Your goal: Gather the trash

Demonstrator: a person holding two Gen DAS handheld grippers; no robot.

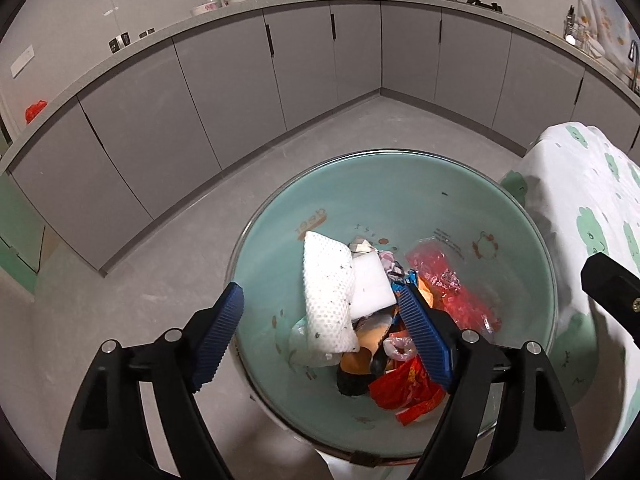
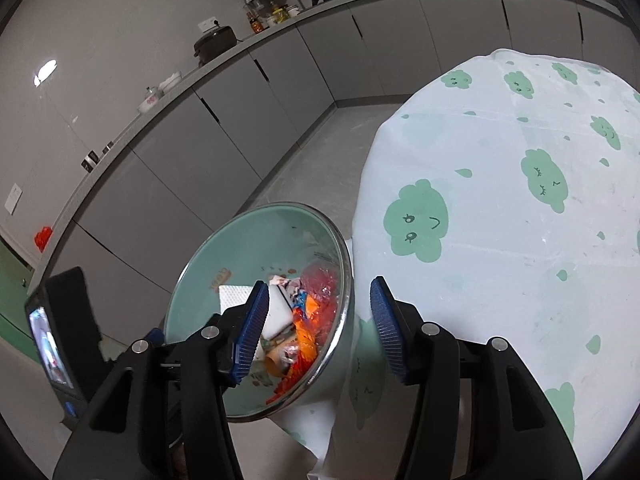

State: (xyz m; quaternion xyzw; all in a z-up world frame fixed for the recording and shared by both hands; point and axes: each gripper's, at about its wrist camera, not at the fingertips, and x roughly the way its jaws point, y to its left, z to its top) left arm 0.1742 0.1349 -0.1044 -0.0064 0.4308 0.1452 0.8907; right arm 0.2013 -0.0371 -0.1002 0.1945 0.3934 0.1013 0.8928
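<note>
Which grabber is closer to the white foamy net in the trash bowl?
Left. The left gripper hangs open right over the white foam net in the bowl. The right gripper straddles the bowl's rim nearest the table, further from the net.

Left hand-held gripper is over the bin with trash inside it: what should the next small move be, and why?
Probably lift the left hand-held gripper up and away from the bin. Its jaws stand open with nothing pressed between the pads, and the white mesh sheet already lies loose on the trash in the bin, so the drop looks done.
</note>
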